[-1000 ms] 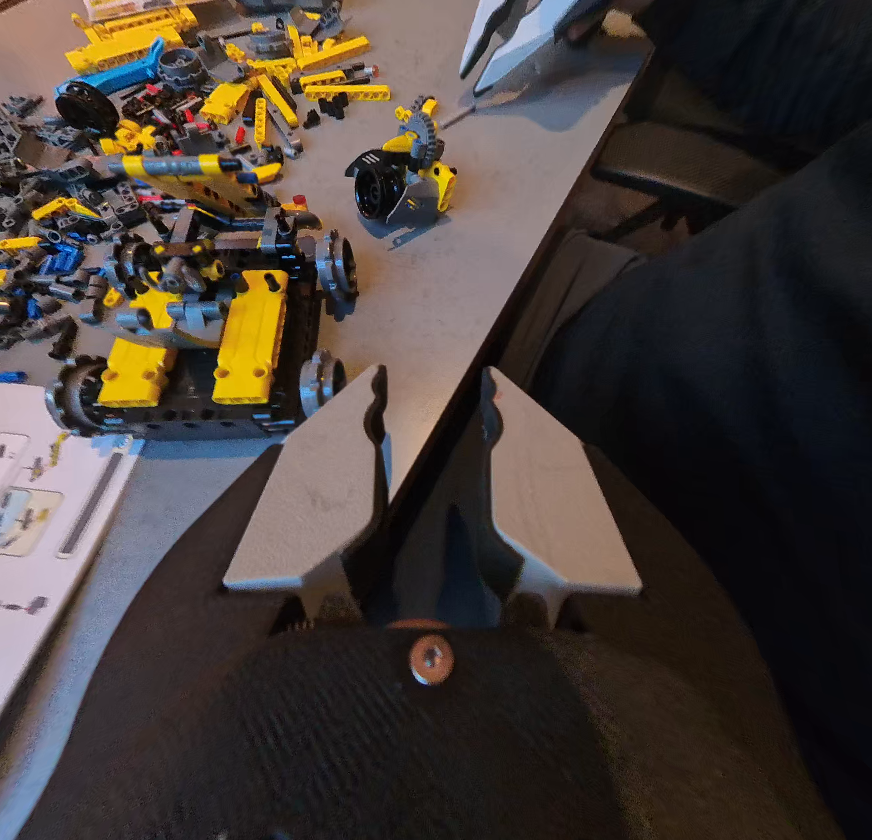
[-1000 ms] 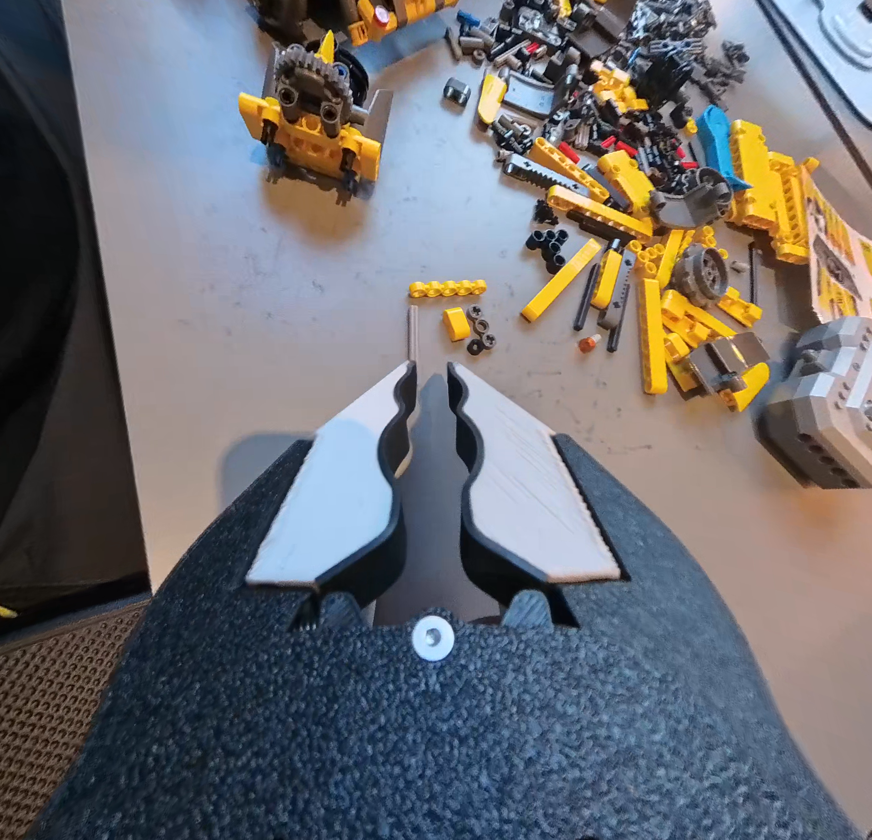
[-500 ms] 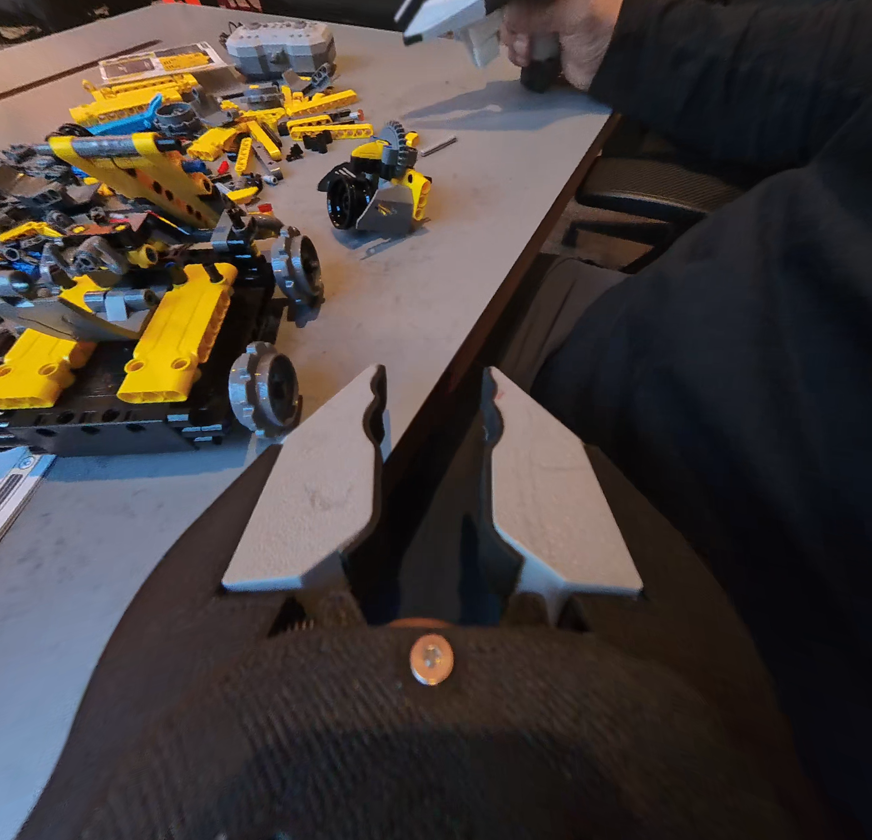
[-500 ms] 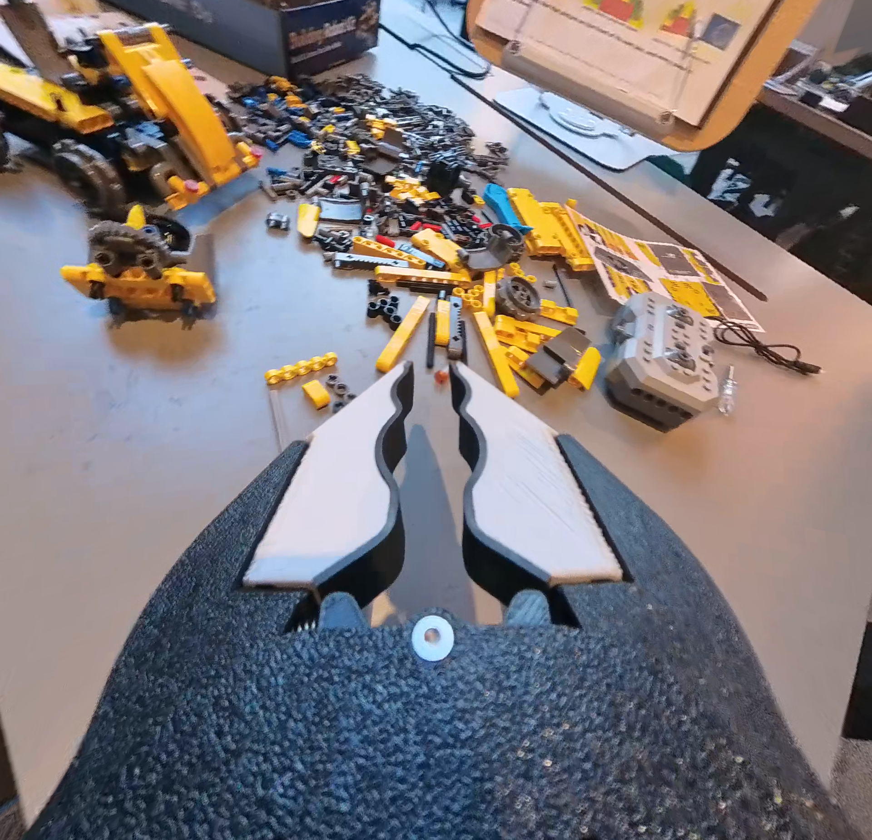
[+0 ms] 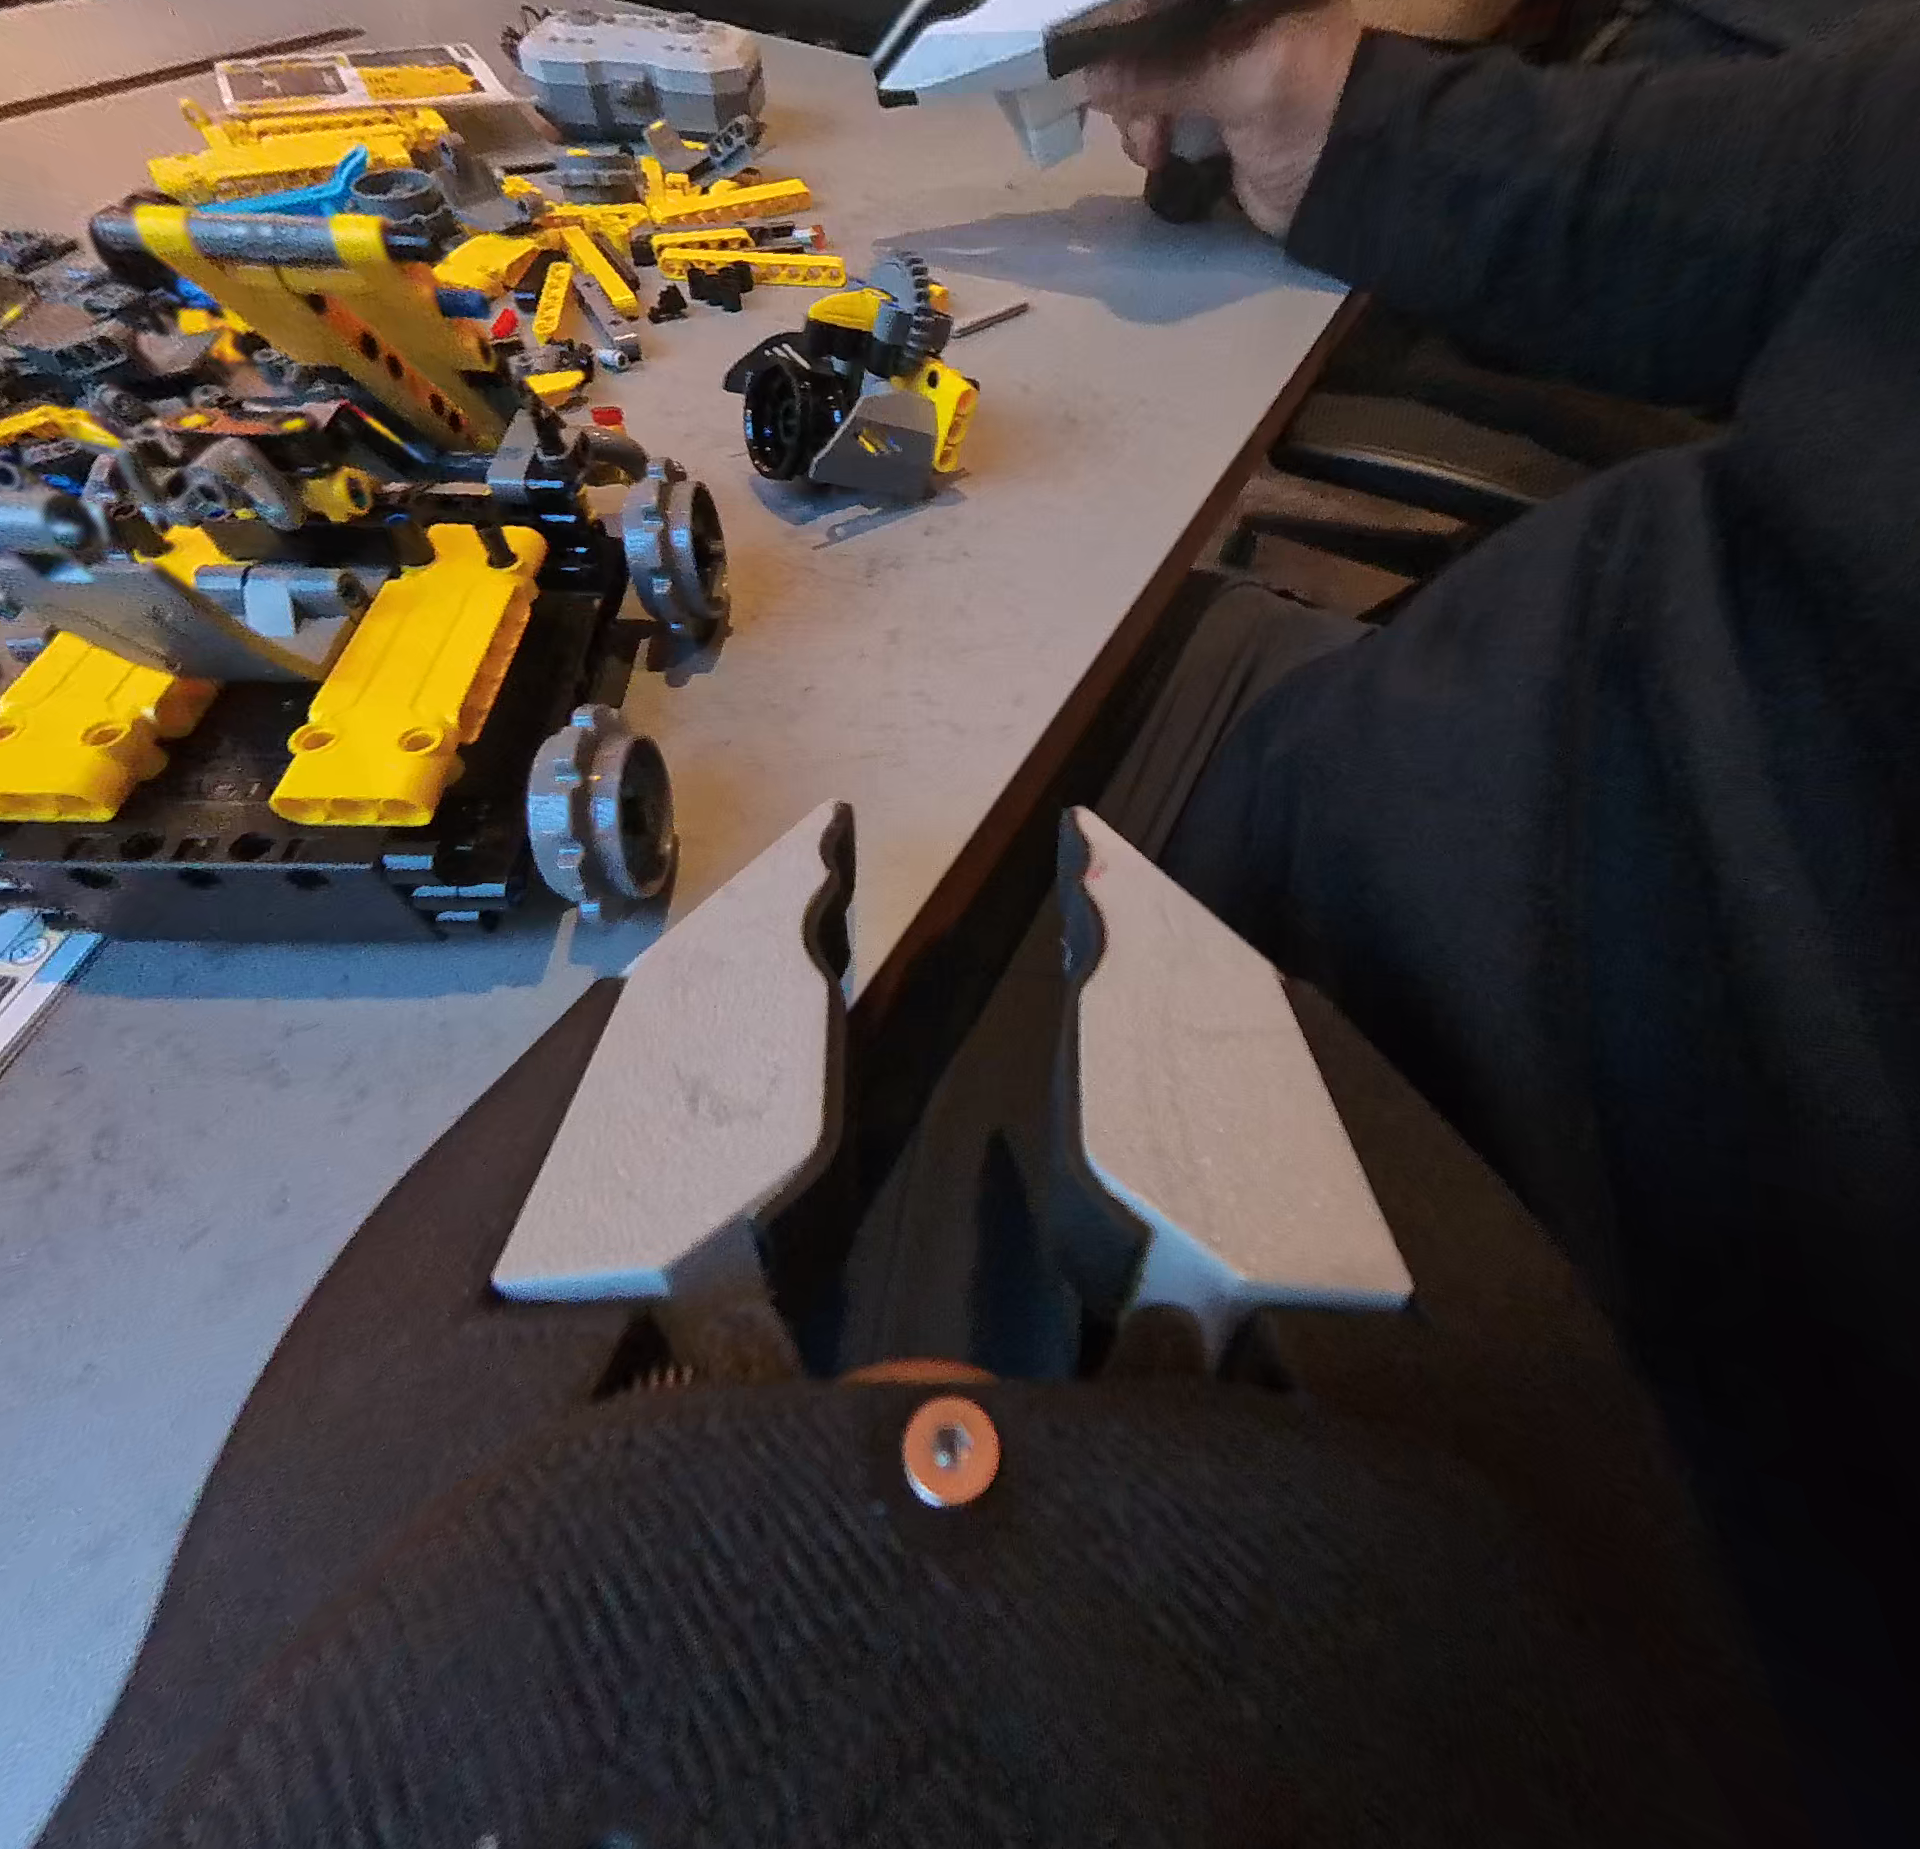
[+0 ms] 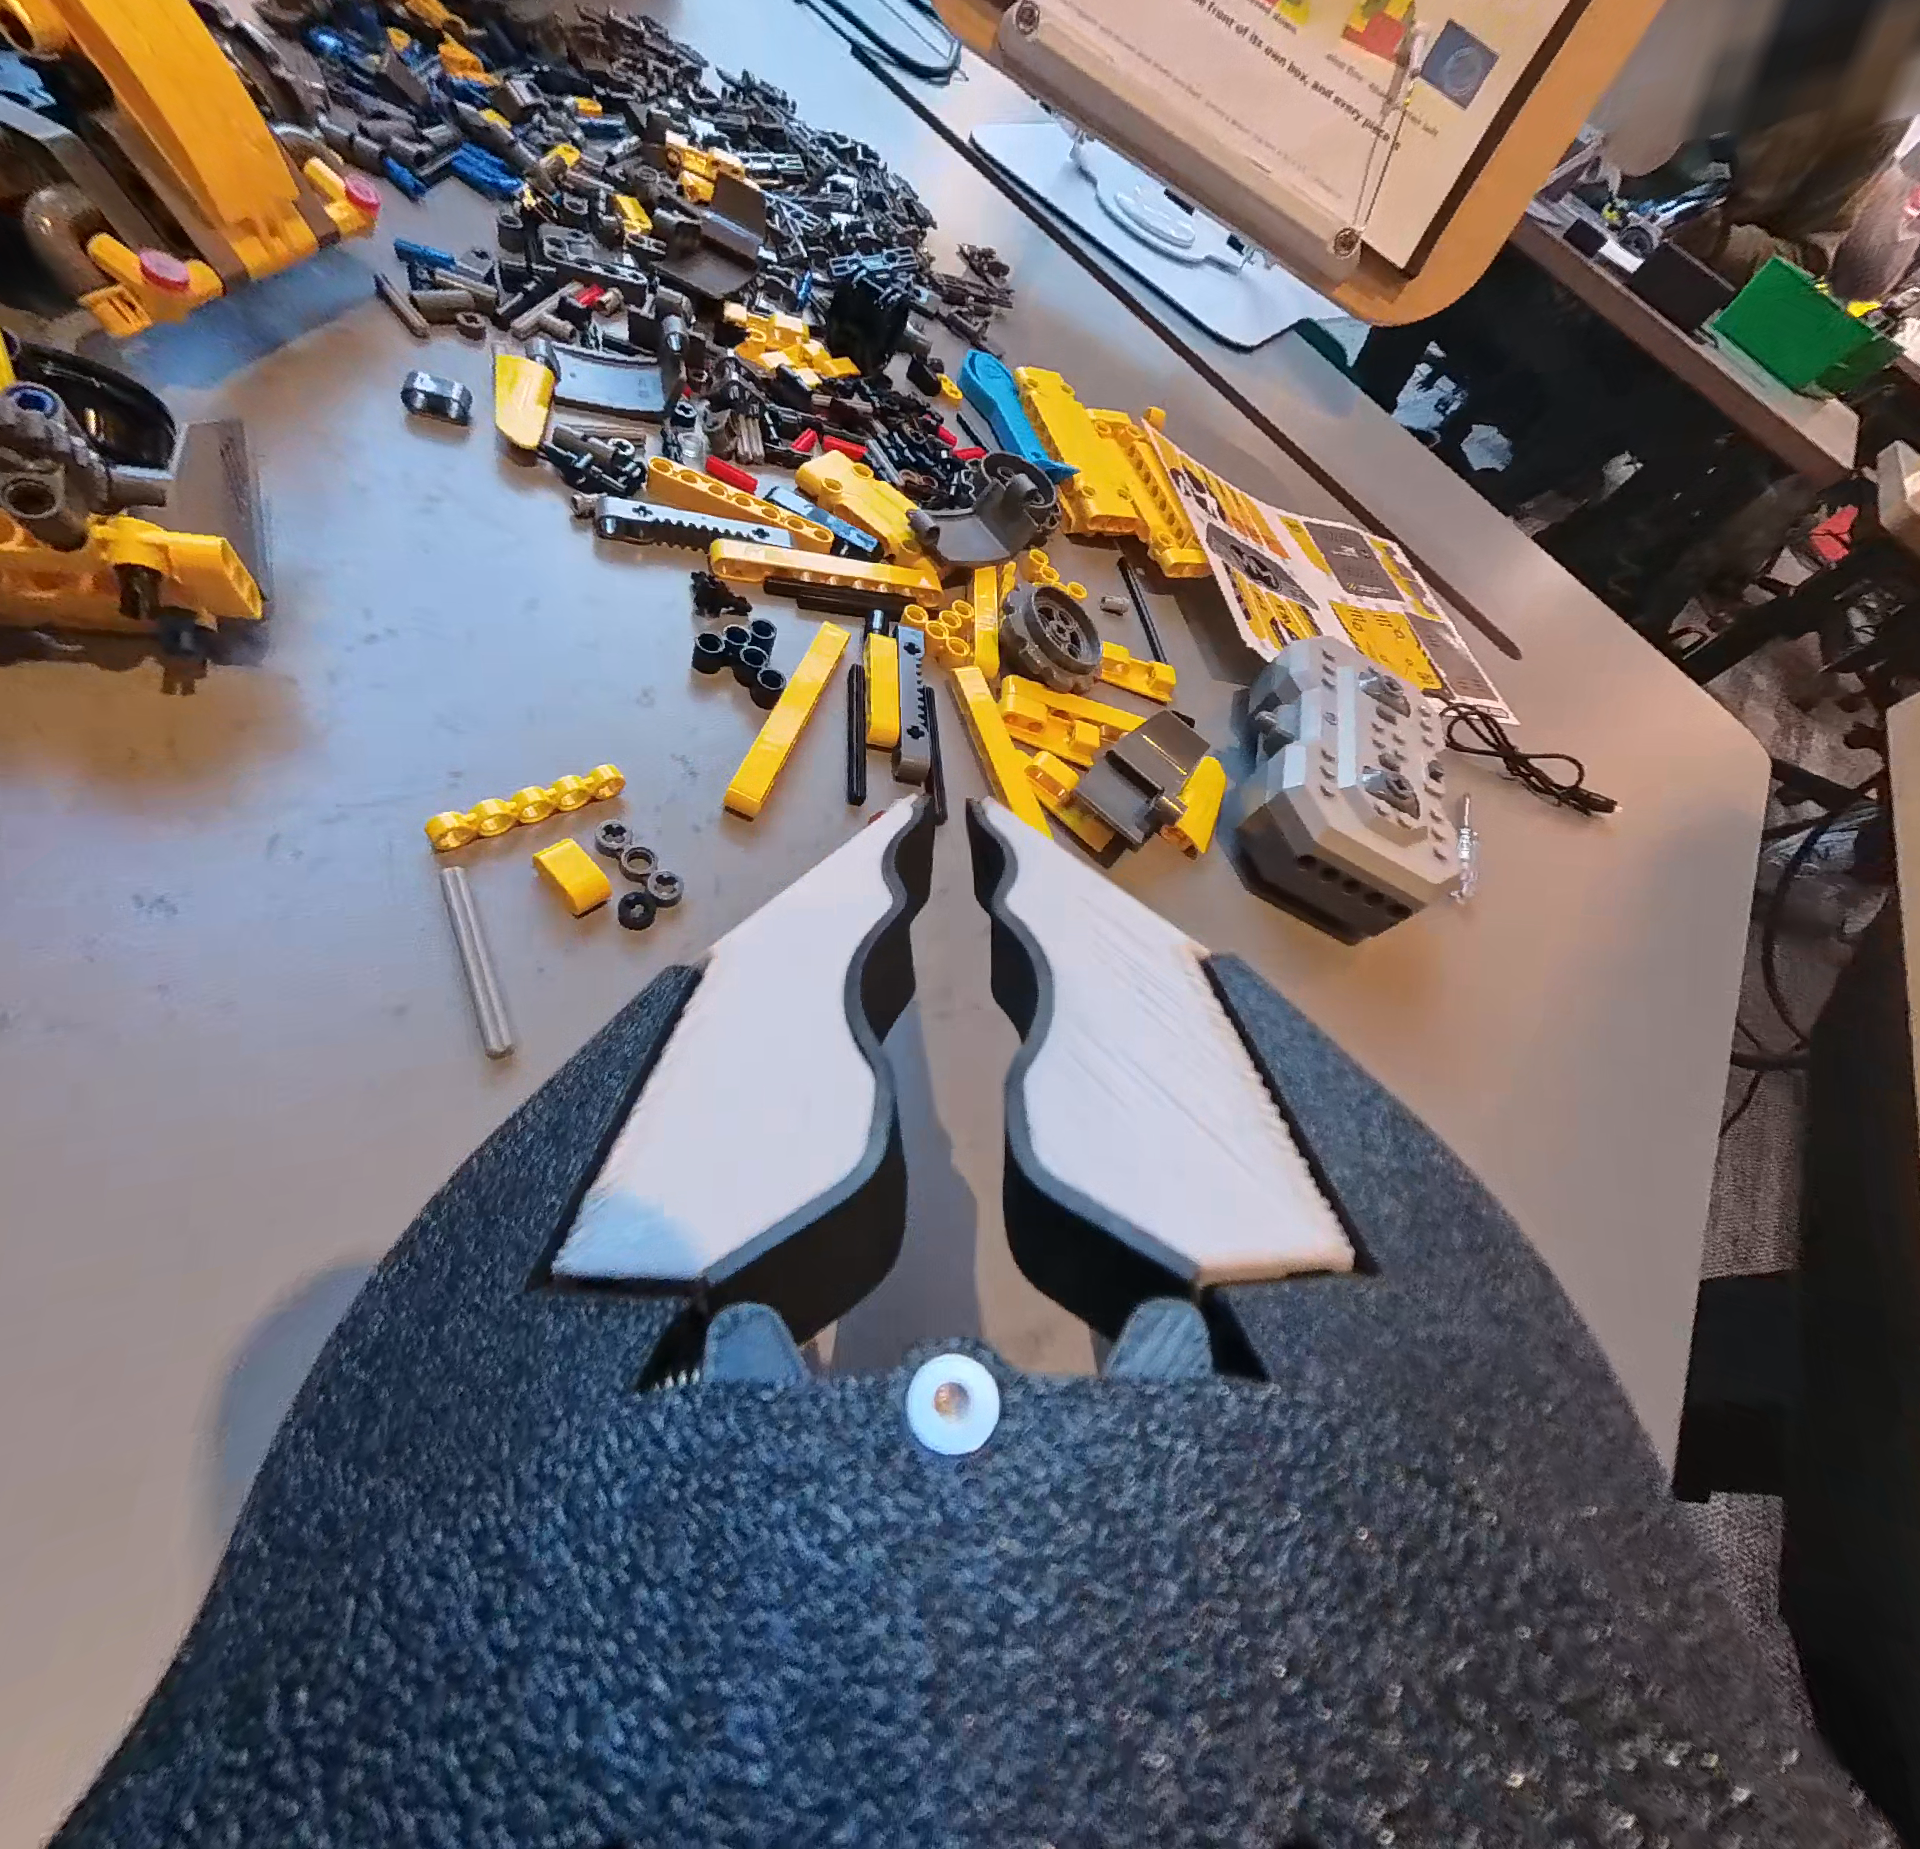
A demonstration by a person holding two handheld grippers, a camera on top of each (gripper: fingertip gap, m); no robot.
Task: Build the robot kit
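Observation:
My left gripper (image 5: 956,823) is open and empty; it hangs over the near edge of the grey table (image 5: 935,656), beside a grey wheel hub of a yellow and black vehicle model (image 5: 343,719). My right gripper (image 6: 948,807) holds nothing; its jaws stand almost together, above the table just short of loose yellow beams (image 6: 790,719). It also shows in the left wrist view (image 5: 894,85), held up by a hand. A small yellow assembly with a gear and black wheel (image 5: 862,397) stands alone and shows in the right wrist view (image 6: 114,552).
A large pile of loose parts (image 6: 727,189) covers the table's far half. A grey box-shaped unit (image 6: 1340,791), a sticker sheet (image 6: 1340,584), a short yellow beam (image 6: 525,807) and a grey axle (image 6: 476,958) lie near the right gripper. A person's dark clothing (image 5: 1558,864) fills the right. The gap from one gripper's tips to the other's is roughly 35 cm. From my right tips it is roughly 9 cm to the grey axle (image 6: 476,958); from my left, 25 cm. Look for it in the left wrist view (image 5: 986,317) too.
Both grippers have tilted up from looking down at the table to looking across it. The right gripper rose and moved right, and its jaws narrowed. The left jaws kept their gap.

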